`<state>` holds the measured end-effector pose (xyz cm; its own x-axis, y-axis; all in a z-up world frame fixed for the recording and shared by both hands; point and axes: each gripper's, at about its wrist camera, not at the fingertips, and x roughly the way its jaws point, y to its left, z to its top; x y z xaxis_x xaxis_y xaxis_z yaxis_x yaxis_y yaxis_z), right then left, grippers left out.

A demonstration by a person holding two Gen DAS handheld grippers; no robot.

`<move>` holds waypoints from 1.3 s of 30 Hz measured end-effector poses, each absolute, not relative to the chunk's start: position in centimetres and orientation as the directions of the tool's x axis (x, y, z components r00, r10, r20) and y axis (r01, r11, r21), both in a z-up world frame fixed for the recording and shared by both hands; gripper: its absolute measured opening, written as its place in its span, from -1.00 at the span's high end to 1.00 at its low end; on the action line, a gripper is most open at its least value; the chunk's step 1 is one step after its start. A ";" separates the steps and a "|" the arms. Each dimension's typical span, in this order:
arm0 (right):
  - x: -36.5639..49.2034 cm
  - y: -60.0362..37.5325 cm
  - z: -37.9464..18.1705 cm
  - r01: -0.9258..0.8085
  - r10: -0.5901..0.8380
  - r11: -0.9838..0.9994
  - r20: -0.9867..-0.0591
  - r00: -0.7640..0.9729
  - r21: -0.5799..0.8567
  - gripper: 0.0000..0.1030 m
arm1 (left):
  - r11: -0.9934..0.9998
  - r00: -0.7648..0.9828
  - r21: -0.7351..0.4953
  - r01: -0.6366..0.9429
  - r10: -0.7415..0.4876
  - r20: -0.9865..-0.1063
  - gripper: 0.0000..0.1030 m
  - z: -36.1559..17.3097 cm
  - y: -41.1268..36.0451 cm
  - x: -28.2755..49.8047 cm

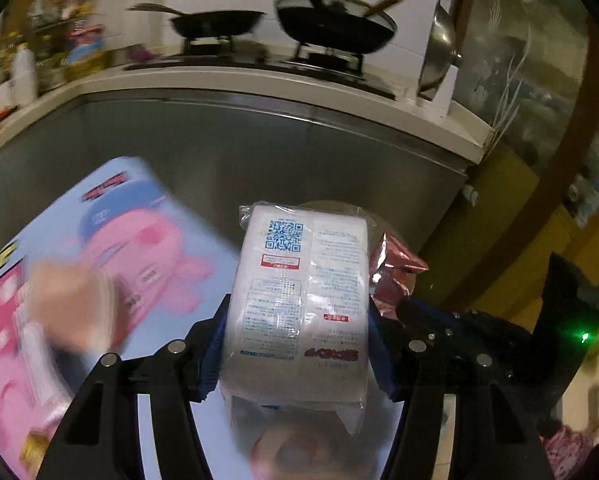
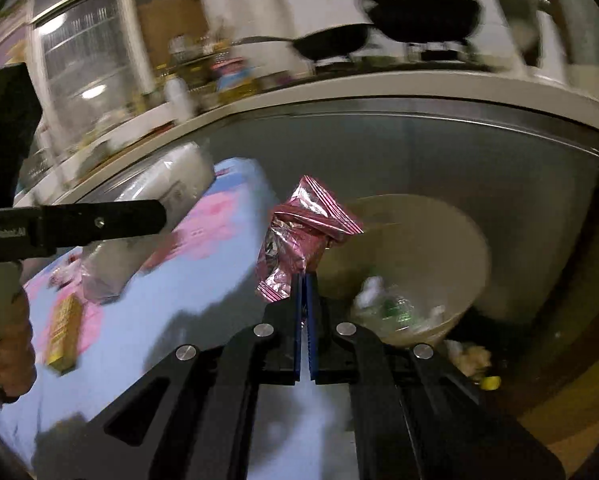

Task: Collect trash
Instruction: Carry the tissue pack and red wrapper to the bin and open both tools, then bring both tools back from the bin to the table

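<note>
while the left gripper [image 1: 297, 344] has its fingers spread around a white plastic-wrapped pack [image 1: 299, 296] printed with a blue qr code and fine text, the right gripper [image 2: 305, 280] has its fingers pressed together on a crumpled pink foil wrapper [image 2: 299, 236]. both are held above the blue and pink cartoon-patterned counter [image 2: 203, 304]. beyond the wrapper is a cream bin [image 2: 451, 240] with scraps inside, then black pans [image 1: 215, 22] on the stove.

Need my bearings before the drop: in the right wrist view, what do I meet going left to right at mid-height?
The left tongs reaching in from the left edge → the blue and pink table cover → the crumpled pink foil wrapper pinched in the right tongs → the beige bin holding trash.
</note>
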<state>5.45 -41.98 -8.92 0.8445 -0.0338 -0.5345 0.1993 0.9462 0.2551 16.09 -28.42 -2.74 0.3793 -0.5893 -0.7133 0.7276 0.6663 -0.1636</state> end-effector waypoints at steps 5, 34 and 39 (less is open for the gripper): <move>7.9 -47.1 -10.7 0.274 -0.093 0.932 -0.574 0.814 0.237 0.96 | 0.642 0.338 -0.168 0.748 -0.586 -0.736 -0.20 -4.3 -34.5 18.4; 4.6 -47.0 -10.0 0.303 -0.052 0.875 -0.550 0.834 0.377 0.37 | 0.722 0.484 -0.049 0.691 -0.511 -0.711 -0.55 -3.7 -34.4 15.7; 3.0 -44.8 -7.9 0.287 -0.041 0.874 -0.530 0.847 0.392 0.36 | 0.735 0.521 -0.055 0.676 -0.529 -0.670 -0.57 -1.8 -31.3 13.8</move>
<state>3.00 -44.80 -7.94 0.8470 -0.0408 -0.5301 0.2875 0.8739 0.3920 13.80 -31.30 -1.77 0.5213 -0.5291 -0.6696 0.6756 0.7352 -0.0549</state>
